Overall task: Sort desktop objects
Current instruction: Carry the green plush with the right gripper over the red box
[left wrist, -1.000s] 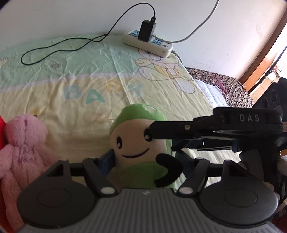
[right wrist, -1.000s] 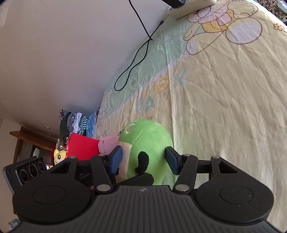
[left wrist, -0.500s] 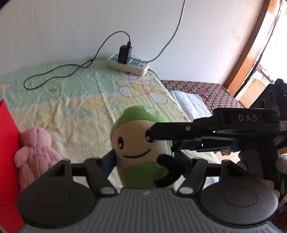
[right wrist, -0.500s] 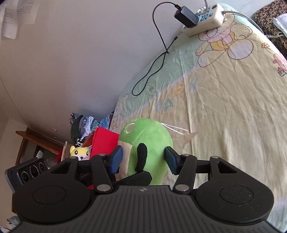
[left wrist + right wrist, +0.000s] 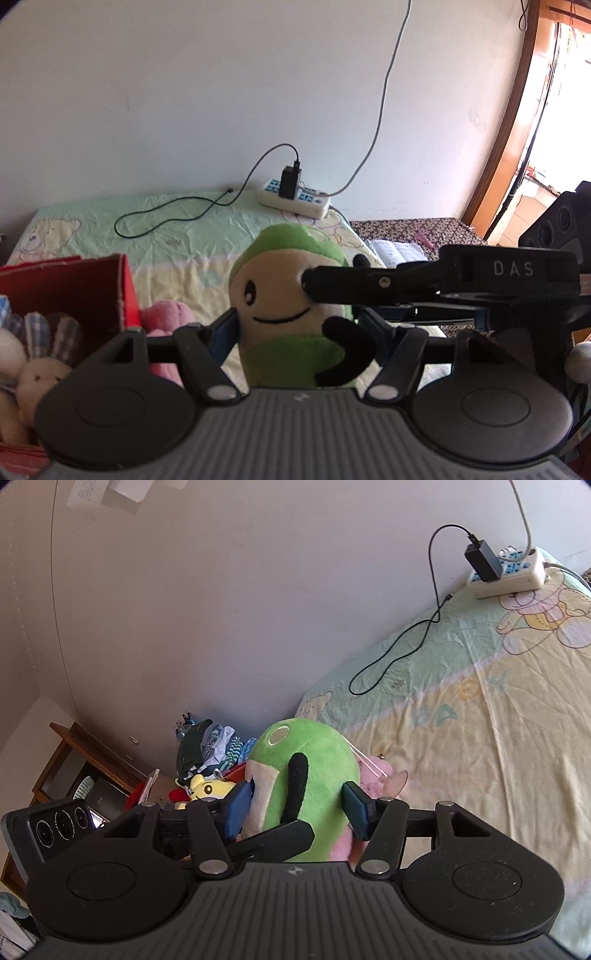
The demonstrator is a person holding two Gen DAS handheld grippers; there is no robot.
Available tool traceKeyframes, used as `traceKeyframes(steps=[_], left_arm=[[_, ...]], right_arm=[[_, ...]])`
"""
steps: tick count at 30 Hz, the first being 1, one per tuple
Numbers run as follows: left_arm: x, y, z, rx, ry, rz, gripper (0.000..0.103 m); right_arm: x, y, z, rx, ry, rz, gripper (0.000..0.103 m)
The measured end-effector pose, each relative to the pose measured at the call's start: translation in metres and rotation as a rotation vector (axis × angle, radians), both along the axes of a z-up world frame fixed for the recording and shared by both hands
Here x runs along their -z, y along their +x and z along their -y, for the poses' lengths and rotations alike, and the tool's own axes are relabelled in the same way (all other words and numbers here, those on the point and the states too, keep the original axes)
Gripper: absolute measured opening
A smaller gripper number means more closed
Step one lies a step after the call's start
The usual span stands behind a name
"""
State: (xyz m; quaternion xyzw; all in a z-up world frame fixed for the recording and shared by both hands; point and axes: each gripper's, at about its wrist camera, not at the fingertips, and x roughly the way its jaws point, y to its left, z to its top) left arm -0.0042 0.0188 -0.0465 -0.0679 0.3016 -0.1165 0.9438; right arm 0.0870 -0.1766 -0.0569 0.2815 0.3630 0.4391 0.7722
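Bed (image 5: 192,236) with cartoon-print sheet; red box (image 5: 70,288) of soft toys at its left; green plush toy (image 5: 288,295), upright, clamped from two sides by the jaws of the left gripper (image 5: 295,332) and right gripper (image 5: 295,808); pink plush (image 5: 166,314) lying beside the box.

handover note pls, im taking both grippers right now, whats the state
Left gripper: shut on the green plush, across its sides.
Right gripper: shut on the same plush, front to back.
The plush is held off the bed, beside the red box.
Done: several soft toys already lie in the box.
Left: put the green plush in, then the pink plush lying on the bed by the box.
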Motion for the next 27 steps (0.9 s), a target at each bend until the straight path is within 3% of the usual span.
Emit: traceKeyframes(steps=[8, 14, 19, 23, 27], left_arm=[[-0.028, -0.024, -0.096, 0.002, -0.020, 0.071, 0.071], [-0.027, -0.028, -0.144, 0.005, 0.011, 0.078, 0.071], [-0.010, -0.019, -0.172, 0.034, -0.048, 0.026, 0.071], [0.014, -0.005, -0.185, 0.074, -0.149, -0.054, 0.071], [0.032, 0.007, -0.186, 0.104, -0.177, -0.105, 0.071]], right_arm=[[-0.028, -0.025, -0.093, -0.009, -0.006, 0.117, 0.059], [-0.029, -0.031, -0.149, 0.004, -0.035, 0.145, 0.059], [-0.029, -0.033, -0.176, 0.030, -0.138, 0.150, 0.059], [-0.027, -0.036, -0.194, 0.052, -0.292, 0.166, 0.059], [-0.023, -0.040, -0.208, 0.044, -0.434, 0.202, 0.058]])
